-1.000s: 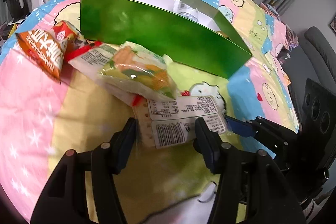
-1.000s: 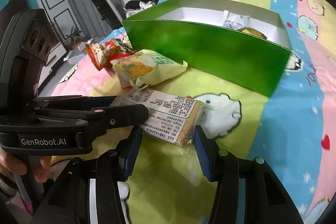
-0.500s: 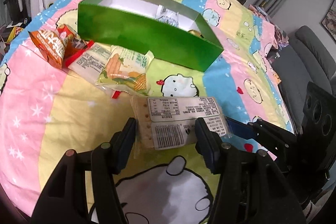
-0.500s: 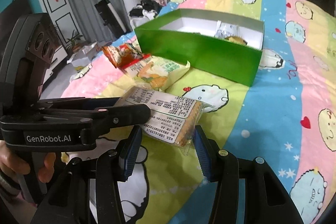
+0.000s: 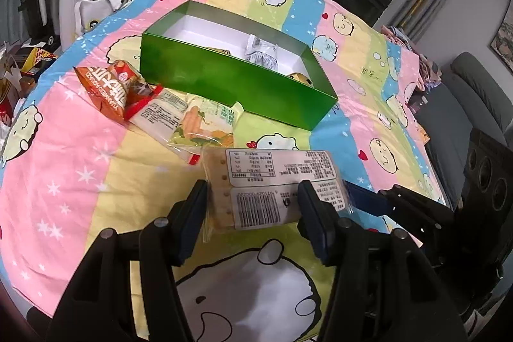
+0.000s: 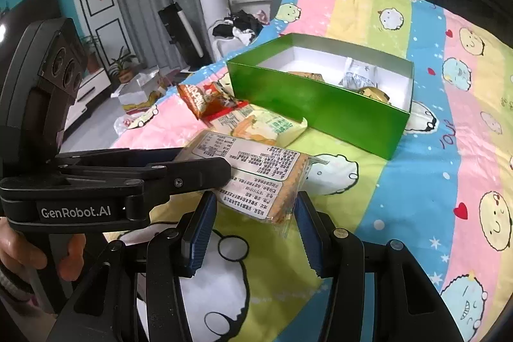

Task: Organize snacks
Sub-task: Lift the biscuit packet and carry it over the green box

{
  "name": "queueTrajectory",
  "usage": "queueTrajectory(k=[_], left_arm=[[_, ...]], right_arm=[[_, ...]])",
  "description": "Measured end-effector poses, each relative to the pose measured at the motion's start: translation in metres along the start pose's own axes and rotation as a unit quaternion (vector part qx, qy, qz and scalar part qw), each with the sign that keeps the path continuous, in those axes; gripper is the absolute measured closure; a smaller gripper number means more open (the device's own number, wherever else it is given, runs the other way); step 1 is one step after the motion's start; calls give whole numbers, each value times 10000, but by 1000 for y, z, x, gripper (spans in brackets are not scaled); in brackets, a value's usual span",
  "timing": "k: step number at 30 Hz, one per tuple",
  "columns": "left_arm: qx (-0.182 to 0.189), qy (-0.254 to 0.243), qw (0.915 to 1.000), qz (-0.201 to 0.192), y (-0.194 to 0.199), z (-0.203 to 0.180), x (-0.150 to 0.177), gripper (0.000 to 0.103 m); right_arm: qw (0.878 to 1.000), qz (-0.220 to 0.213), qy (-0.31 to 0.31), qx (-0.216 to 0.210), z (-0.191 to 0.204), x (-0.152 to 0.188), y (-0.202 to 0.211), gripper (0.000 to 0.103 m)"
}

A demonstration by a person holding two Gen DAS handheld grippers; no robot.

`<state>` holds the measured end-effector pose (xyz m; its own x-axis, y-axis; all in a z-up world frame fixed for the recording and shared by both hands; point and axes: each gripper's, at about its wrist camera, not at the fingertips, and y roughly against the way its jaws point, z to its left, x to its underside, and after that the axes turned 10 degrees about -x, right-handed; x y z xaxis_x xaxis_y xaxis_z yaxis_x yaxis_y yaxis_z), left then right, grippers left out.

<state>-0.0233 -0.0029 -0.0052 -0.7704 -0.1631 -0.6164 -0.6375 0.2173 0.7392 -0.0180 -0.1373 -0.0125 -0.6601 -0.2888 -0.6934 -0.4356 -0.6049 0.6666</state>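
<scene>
**Carrying the cracker pack to the green box**

The cracker pack (image 5: 272,185) sits in the lower middle of the left wrist view, raised clear of the bedspread (image 5: 96,169), label and barcode facing up. The left gripper (image 5: 253,204) has its jaws pressed on the pack's near end; in the right wrist view the right gripper (image 6: 253,213) clamps the other end (image 6: 256,178), with the left tool crossing in from the left edge. Both jaws are closed on the pack.

The green box (image 5: 231,79) lies in the upper middle, open-topped, with a white packet (image 5: 261,52) and other snacks already inside. I judge the step to be a two-handed carry. To do it well, keep the two grippers moving together so the pack neither bends nor twists, pass above the near wall, and aim for the bare white floor at the box's left end. The corn snack bag (image 5: 208,127) and orange bag (image 5: 105,85) lie just in front of the box.
</scene>
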Motion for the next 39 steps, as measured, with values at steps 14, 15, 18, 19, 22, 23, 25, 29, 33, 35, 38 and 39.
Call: queueTrajectory(k=[14,15,18,19,22,23,25,29,33,35,38,39], left_arm=[[168,-27,9991,-376,19,-4,-16,47],[174,-35,9990,-401,20,-4,-18,47],[185,-83,9984,-521,24,-7,-25,47],[193,-95,9982,-562,25,-8,-28,47],[206,-148,9975,-663,27,-10,-35,47],[210,-151,9973,-694,27,-10,-37,47],[205,-167,9969,-747,27,-11,-41,47],[186,-188,9964,-800,27,-10,-46,47],[158,-184,9965,-802,24,-8,-49,47],[152,-172,9965,-798,22,-6,-50,47],[138,-171,9966,-798,20,-4,-52,47],[135,-170,9966,-794,19,-4,-53,47]], right_arm=[[9994,-255,175,145,7,-11,14,51],[9993,-272,194,163,7,-12,15,51],[9988,-353,249,215,8,-17,18,51],[9987,-378,255,225,7,-18,18,51],[9984,-423,283,251,5,-23,19,51],[9983,-428,288,259,5,-24,19,51],[9983,-424,304,259,3,-26,18,51],[9984,-415,310,227,1,-29,15,51],[9985,-426,294,198,-1,-32,12,51],[9985,-415,288,190,-2,-32,9,51],[9985,-399,310,194,-2,-34,7,51],[9985,-407,317,194,-2,-35,6,51]])
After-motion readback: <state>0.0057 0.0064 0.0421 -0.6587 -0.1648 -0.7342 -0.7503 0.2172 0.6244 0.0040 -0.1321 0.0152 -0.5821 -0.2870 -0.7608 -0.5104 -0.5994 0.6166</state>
